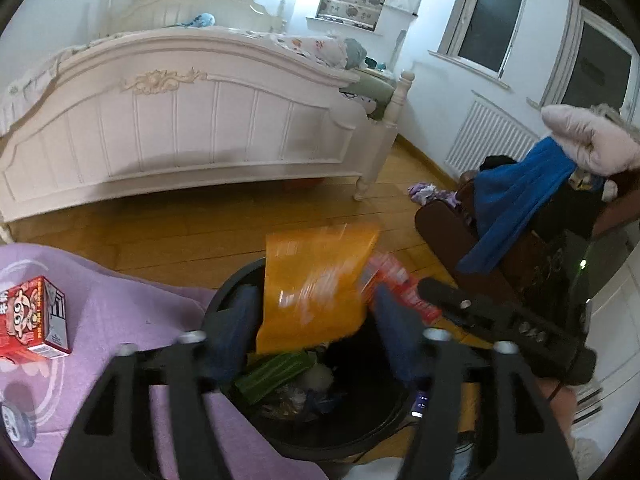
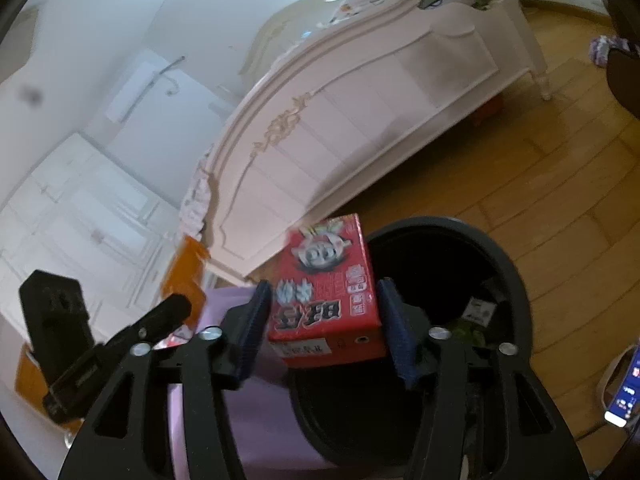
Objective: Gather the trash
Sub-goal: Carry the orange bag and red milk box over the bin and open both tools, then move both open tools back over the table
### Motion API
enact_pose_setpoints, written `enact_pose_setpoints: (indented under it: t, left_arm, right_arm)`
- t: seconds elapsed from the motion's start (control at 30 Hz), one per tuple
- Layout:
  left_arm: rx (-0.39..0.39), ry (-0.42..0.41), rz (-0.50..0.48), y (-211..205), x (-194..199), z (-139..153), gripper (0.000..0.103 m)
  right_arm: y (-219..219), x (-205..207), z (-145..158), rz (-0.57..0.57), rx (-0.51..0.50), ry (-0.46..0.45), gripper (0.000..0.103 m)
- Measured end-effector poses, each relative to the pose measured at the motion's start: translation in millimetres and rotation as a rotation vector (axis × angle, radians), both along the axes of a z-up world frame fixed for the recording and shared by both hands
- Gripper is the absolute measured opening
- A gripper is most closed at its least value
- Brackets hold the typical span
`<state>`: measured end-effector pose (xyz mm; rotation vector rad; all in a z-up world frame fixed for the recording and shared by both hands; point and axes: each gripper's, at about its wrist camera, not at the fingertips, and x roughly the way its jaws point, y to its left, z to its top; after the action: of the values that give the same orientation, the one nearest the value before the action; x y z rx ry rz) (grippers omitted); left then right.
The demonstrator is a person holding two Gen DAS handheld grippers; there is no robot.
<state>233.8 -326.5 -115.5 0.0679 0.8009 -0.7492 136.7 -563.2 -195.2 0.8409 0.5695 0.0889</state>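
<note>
Both grippers hang over the black bin (image 1: 224, 300), which stands on the wood floor against the edge of the purple mat (image 1: 120, 312).

L gripper (image 1: 316, 312): jaws spread wide, released. The orange packet (image 1: 316, 284) sits between the pads but looks motion-blurred and clear of both, so prob dropping free toward the bin mouth. Judgement: thin foil/plastic pouch, v light, floppy, slick. It flutters rather than falls straight, and could catch on the rim. If re-grabbed, pinch a flat edge or corner, not the puffy middle.

R gripper (image 2: 324, 320): also let go, with a visible gap each side of the red carton (image 2: 326, 292). Carton is between the pads, at the bin's near rim on the mat side, blurred; can't tell if it is resting on anything or mid-fall. Judgement: small cardboard drink/snack box, light, stiff on its faces, crushable if squeezed hard; printed coating a bit slippery. Best hold is across two opposite flat sides, mid-height.

A second red carton (image 1: 34, 320) lies on the mat near its left edge, well apart from the bin, not yet collected. Same handling applies.

Bin already holds a green wrapper (image 1: 272, 372) and other scraps.
</note>
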Motion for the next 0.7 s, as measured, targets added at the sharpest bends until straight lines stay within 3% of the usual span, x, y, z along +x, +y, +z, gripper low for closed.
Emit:
enact_pose_setpoints:
  t: [0.07,0.37,0.53,0.7]
  left_arm:
    - [-0.010,-0.023,0.002,3,-4,4,0.085]
    - [-0.033,-0.054,0.053,46,-21,26,0.085]
    - [-0.034,-0.093,0.158,111,-34,38,0.085]
    - [0.047,-0.133,0.302,194,-52,37,0.086]
  right_arm:
    - [-1,-3,4,0.000,-0.007,-0.016,0.079]
    - [26,-12,31,0.061,-0.052,-0.057,0.079]
    - [66,-7,55,0.150,-0.097,-0.088,0.079]
    - [113,2,73,0.262,-0.157,-0.108,0.079]
